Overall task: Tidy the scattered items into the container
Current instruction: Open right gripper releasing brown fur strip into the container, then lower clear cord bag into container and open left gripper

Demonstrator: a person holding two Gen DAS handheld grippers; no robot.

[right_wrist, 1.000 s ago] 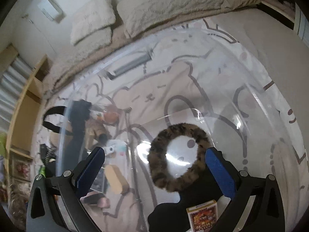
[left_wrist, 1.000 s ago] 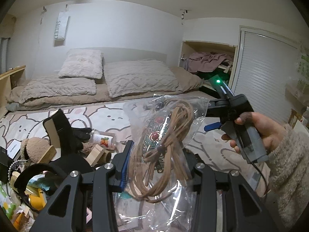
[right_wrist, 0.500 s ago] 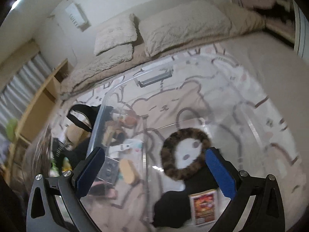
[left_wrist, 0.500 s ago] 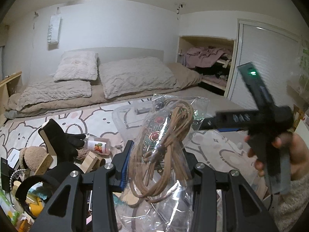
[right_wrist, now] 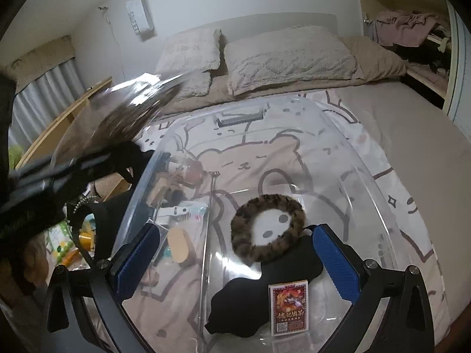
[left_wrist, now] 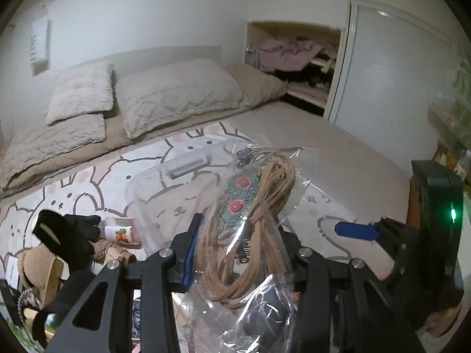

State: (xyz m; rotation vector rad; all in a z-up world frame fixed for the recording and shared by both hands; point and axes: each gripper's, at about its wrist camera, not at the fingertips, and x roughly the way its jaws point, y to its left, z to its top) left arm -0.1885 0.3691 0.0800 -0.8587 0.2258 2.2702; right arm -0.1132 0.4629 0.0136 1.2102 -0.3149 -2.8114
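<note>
My left gripper is shut on a clear plastic bag that holds coiled tan cord and a turquoise piece with red beads. The bag hangs over the near end of the clear plastic container. In the right wrist view my right gripper stands open above the container, nothing between its blue pads. Inside lie a leopard-print scrunchie, a black cloth and a small card box. The held bag shows blurred at upper left. The right gripper also shows at the right of the left wrist view.
Left of the container on the bear-print blanket lie a black glove, a small bottle, wooden pieces and a brown plush. Pillows line the far side of the bed. An open closet stands at right.
The left gripper carried the bag rightwards over the container, and the bag has entered the right wrist view at upper left. The right gripper tilted up, rolled and stays open.
</note>
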